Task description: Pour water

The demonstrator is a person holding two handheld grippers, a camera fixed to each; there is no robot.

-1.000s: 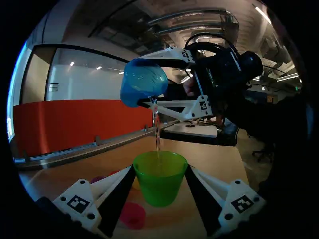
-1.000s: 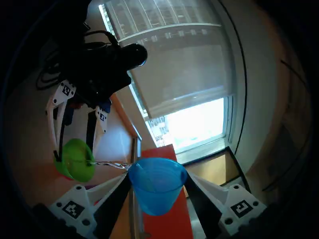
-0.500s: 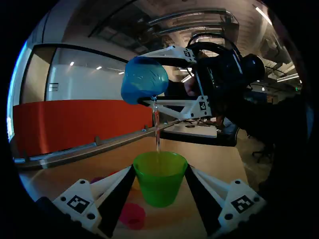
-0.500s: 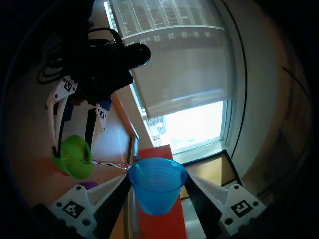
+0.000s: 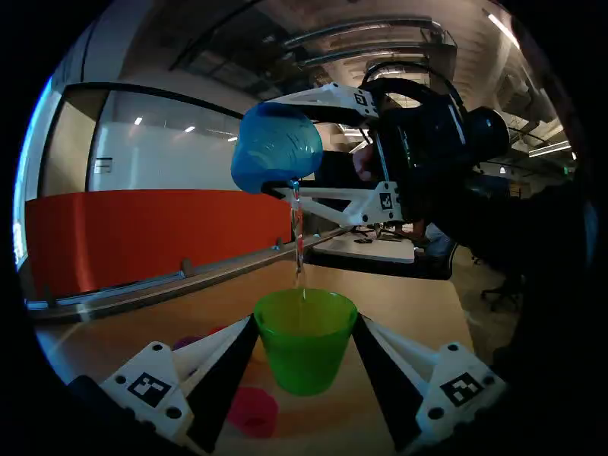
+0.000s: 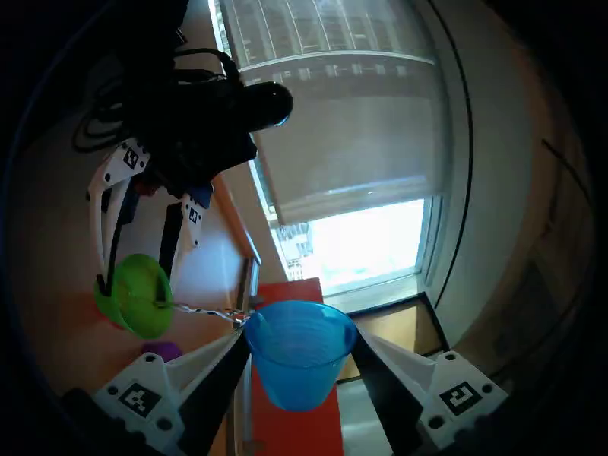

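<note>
In the left gripper view my left gripper (image 5: 305, 346) is shut on a green cup (image 5: 305, 348), held upright above the wooden table (image 5: 403, 304). Above it my right gripper (image 5: 283, 154) holds a blue cup (image 5: 274, 147) tipped far over, and a thin stream of water (image 5: 298, 235) falls from its rim into the green cup. In the right gripper view the right gripper (image 6: 299, 363) is shut on the blue cup (image 6: 298, 362); the water stream (image 6: 205, 310) runs from its rim to the green cup (image 6: 134, 295), held by the left gripper (image 6: 140, 266).
Small pink and purple lids (image 5: 253, 409) lie on the table under the green cup. A metal rail (image 5: 167, 280) and an orange wall panel (image 5: 144, 228) border the table's far side. A bright window with a blind (image 6: 349, 152) stands beyond the rail.
The blue cup has tipped a little further over while the stream keeps running. The green cup has stayed in place.
</note>
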